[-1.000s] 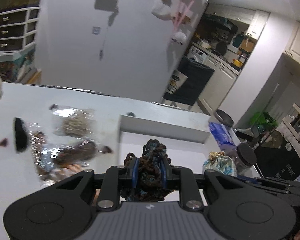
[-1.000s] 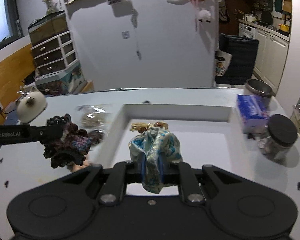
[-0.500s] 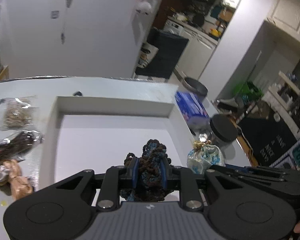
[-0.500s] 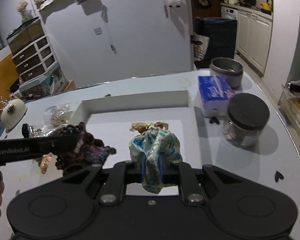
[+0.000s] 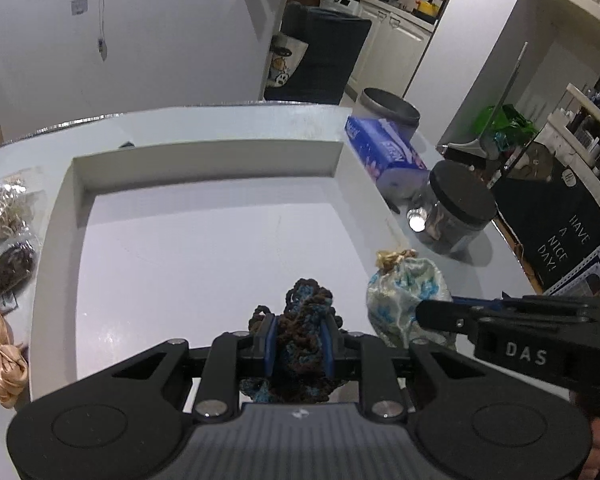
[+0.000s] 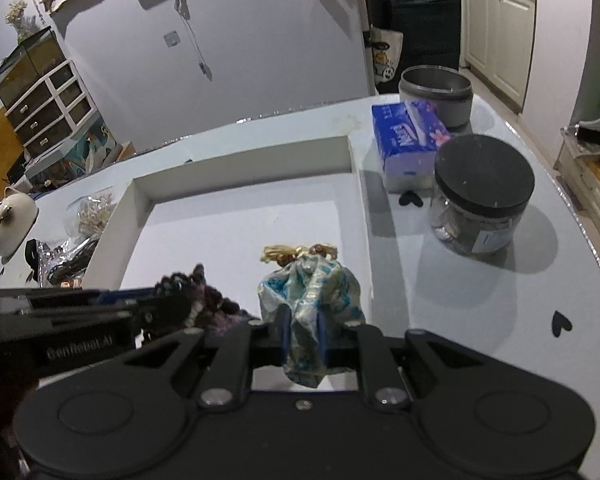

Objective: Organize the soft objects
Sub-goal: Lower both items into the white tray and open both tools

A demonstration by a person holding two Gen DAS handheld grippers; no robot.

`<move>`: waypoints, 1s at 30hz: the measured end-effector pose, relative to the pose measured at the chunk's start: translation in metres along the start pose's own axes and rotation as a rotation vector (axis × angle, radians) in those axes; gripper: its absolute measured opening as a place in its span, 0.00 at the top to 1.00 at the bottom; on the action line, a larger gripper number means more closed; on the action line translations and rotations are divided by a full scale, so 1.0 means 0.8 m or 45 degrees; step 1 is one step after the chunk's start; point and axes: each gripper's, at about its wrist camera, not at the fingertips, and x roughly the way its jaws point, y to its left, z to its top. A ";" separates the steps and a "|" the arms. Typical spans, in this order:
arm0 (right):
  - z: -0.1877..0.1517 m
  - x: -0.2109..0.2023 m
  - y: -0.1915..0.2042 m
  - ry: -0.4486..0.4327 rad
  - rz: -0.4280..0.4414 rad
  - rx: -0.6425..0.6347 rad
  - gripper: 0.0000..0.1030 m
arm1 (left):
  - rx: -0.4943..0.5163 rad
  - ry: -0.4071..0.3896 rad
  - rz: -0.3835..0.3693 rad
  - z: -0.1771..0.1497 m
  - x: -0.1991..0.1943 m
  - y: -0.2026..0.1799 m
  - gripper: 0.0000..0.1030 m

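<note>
Left gripper (image 5: 299, 346) clamped on a dark crocheted bundle (image 5: 302, 320), held over the near part of the white tray (image 5: 204, 156). Right gripper (image 6: 302, 340) pinching a blue-patterned drawstring pouch (image 6: 310, 292), seemingly near the tray's right wall. Beyond: lidded jar (image 6: 482, 196), tissue pack (image 6: 406, 134).

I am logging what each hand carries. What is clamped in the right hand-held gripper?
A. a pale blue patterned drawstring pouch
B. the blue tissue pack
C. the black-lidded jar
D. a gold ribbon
A: the right hand-held gripper pinches the patterned drawstring pouch above the white tray.
</note>
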 end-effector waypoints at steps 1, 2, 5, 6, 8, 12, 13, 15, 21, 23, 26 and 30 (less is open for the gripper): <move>0.000 0.004 -0.001 0.012 0.002 0.004 0.85 | -0.005 0.002 -0.005 0.000 0.001 0.001 0.77; 0.000 0.009 -0.002 0.029 0.007 0.010 0.85 | -0.007 0.004 -0.009 0.000 0.003 0.001 0.77; -0.003 0.023 -0.003 0.080 0.002 0.028 0.85 | -0.002 0.015 -0.010 0.000 0.008 0.001 0.77; -0.004 0.027 -0.003 0.092 -0.003 0.032 0.85 | -0.002 0.023 -0.013 0.000 0.011 0.002 0.77; -0.008 0.033 -0.001 0.113 -0.019 0.036 0.85 | -0.006 0.038 -0.021 -0.002 0.014 -0.001 0.77; -0.012 0.036 0.001 0.128 -0.053 0.031 0.84 | 0.017 0.069 -0.036 -0.008 0.023 -0.007 0.77; -0.013 0.035 0.001 0.128 -0.054 0.032 0.82 | 0.027 0.080 -0.035 -0.009 0.025 -0.009 0.77; -0.013 0.034 0.001 0.130 -0.052 0.038 0.78 | 0.041 0.095 -0.038 -0.012 0.028 -0.012 0.75; -0.015 0.020 0.000 0.106 -0.050 0.055 0.68 | 0.049 0.079 -0.039 -0.010 0.016 -0.012 0.58; -0.015 0.012 0.001 0.086 -0.044 0.053 0.65 | 0.044 0.066 -0.040 -0.010 0.009 -0.010 0.51; -0.015 -0.002 0.003 0.050 -0.049 0.046 0.60 | 0.048 0.037 -0.037 -0.010 -0.002 -0.008 0.47; -0.015 -0.021 0.002 -0.003 -0.064 0.040 0.52 | 0.049 -0.005 -0.026 -0.011 -0.020 -0.007 0.40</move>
